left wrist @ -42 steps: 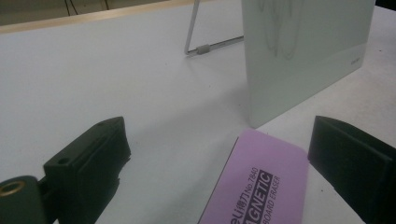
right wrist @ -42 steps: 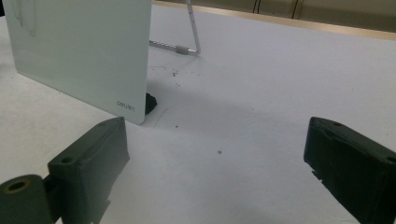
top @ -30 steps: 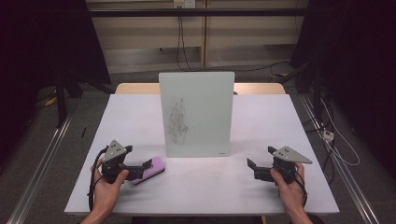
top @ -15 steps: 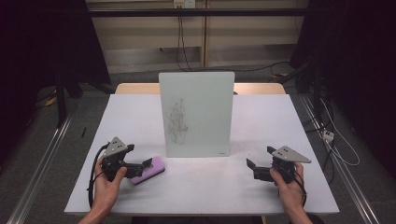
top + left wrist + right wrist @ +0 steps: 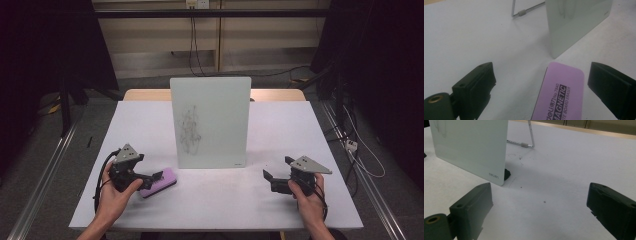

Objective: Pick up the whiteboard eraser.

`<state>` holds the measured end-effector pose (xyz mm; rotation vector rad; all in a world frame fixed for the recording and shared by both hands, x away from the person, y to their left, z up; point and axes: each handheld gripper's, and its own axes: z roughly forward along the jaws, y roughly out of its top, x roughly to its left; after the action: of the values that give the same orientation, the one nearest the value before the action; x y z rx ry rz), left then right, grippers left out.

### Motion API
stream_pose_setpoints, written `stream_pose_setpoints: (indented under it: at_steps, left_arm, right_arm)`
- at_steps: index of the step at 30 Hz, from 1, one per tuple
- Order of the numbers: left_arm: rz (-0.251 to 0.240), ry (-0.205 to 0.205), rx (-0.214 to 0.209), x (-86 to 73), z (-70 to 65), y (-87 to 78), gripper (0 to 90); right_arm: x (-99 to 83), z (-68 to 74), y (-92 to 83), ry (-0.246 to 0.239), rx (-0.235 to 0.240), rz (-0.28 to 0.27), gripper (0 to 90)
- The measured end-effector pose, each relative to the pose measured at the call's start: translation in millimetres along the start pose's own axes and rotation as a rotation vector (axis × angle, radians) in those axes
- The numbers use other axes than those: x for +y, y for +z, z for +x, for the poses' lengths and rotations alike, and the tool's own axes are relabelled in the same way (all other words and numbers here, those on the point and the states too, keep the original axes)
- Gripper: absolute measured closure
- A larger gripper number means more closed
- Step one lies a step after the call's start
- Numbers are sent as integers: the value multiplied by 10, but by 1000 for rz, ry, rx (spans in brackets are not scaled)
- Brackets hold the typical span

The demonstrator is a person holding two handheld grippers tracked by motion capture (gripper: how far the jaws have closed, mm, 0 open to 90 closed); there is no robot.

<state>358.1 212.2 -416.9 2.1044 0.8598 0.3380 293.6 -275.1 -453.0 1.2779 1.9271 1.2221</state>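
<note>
A white glass board (image 5: 210, 120) stands upright at mid-table with a dark scribble (image 5: 189, 127) on its face. A purple magnetic eraser (image 5: 161, 181) lies flat on the table in front of the board's left corner. My left gripper (image 5: 156, 177) is open, its jaws standing wide on either side of the eraser (image 5: 561, 92) without touching it. The board's lower corner (image 5: 576, 22) is just beyond. Near the front right, my right gripper (image 5: 267, 180) is open and holds nothing. It points at the board's bottom right corner (image 5: 471, 147).
The white table (image 5: 225, 205) has a wooden strip along its far edge. A wire stand (image 5: 530, 137) props the board from behind. Small dark specks dot the tabletop by the board's right corner. Cables lie on the floor to the right.
</note>
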Motion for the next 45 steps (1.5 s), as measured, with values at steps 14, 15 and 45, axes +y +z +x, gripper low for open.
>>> stream_pose_setpoints:
  at_steps: [14,15,45]
  left_arm:
    - [81,90,-49,153,-38,-1,71]
    - [92,100,-44,169,-44,1,67]
    - [377,209,-171,191,-47,224,223]
  right_arm:
    - [18,34,18,-6,-2,3,65]
    - [18,34,21,-5,-2,5,65]
    - [14,37,34,-11,11,11,63]
